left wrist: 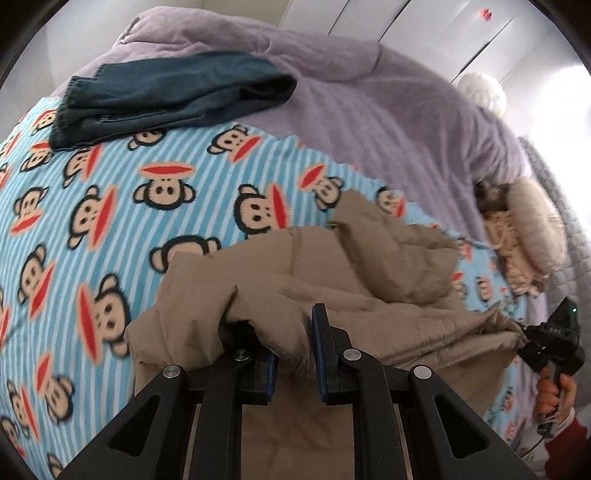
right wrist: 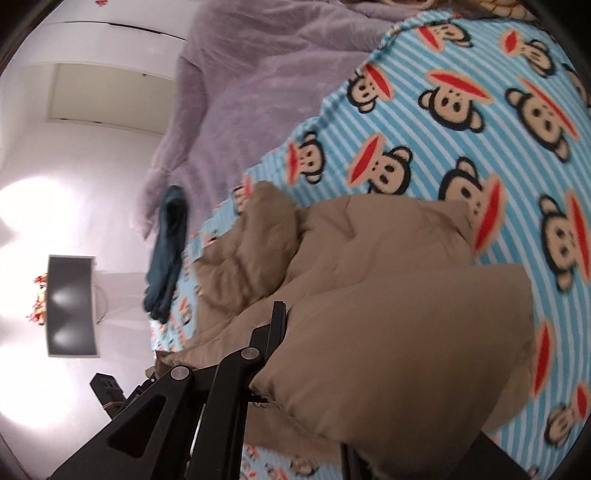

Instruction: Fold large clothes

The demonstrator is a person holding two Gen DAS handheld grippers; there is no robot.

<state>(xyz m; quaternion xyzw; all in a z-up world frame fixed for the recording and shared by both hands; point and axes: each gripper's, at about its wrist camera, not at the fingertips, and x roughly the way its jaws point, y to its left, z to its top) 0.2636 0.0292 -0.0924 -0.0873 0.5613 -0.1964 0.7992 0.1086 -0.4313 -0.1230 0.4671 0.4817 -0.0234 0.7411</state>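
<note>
On the monkey-print blanket (left wrist: 110, 206), a tan padded garment (left wrist: 332, 280) lies bunched up near the bed's edge. Its folds drape over the left gripper (left wrist: 291, 325), hiding one fingertip completely; the other blue-edged finger (left wrist: 319, 343) stands clear, with cloth sagging into the gap between them, so the jaws look parted, though whether they pinch the fabric cannot be told. From the left wrist view the right gripper (left wrist: 532, 334) clamps a corner of the garment, pulled taut, with the person's hand (left wrist: 556, 395) on its handle. In the right wrist view a puffy tan fold (right wrist: 399, 339) covers most of that gripper, leaving only one dark finger (right wrist: 277, 325) visible. A folded teal garment (left wrist: 166, 96) rests farther back, partly on the lilac bedspread (left wrist: 369, 107). The fluffy bundle (left wrist: 528, 236) at the bed's far end is blurred and hard to identify. No readable writing or brand appears; the small red mark (left wrist: 484, 14) on the white cupboard is illegible.
</note>
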